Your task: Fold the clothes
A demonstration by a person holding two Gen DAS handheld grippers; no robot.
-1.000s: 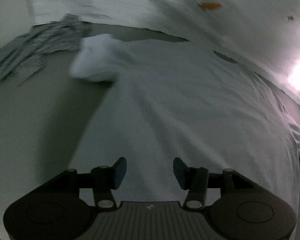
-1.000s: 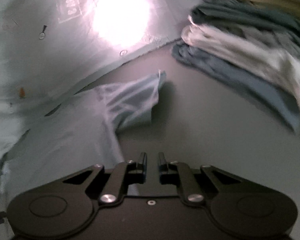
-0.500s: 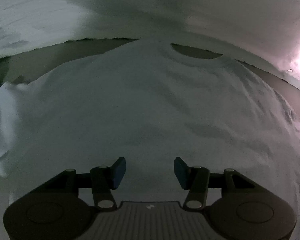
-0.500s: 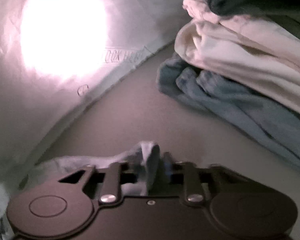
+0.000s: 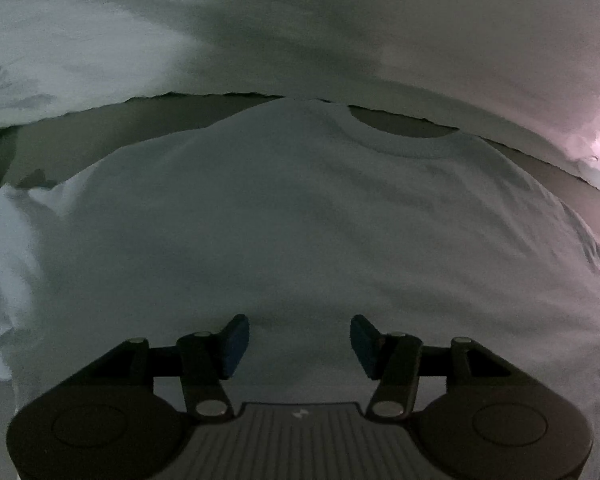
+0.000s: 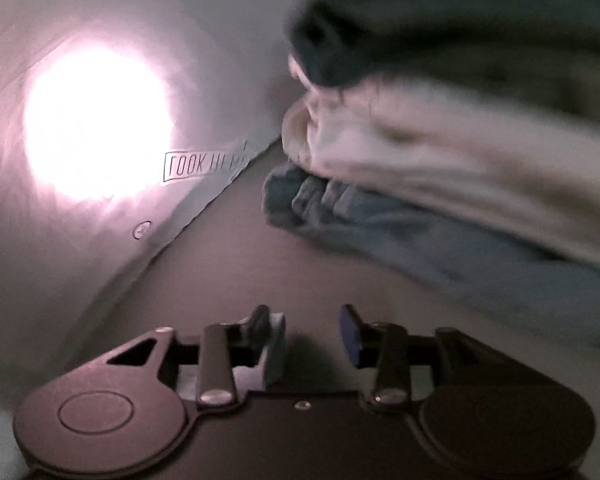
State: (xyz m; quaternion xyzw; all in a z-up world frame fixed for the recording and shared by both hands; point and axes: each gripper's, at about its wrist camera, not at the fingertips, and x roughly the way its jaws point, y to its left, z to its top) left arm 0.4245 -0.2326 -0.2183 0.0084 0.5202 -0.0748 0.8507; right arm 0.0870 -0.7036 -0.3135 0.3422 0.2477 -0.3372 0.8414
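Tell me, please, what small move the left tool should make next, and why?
Probably lower the left tool and close it on the white cotton T-shirt. It is open above the cloth and holds nothing, the shirt lies spread flat, collar away from the camera, and the right tool is open too.

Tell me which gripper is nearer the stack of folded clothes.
Right. The right gripper is open, facing the stack of folded clothes, which lies just ahead and to its right. The left gripper hovers open over the white T-shirt; no stack shows in its view.
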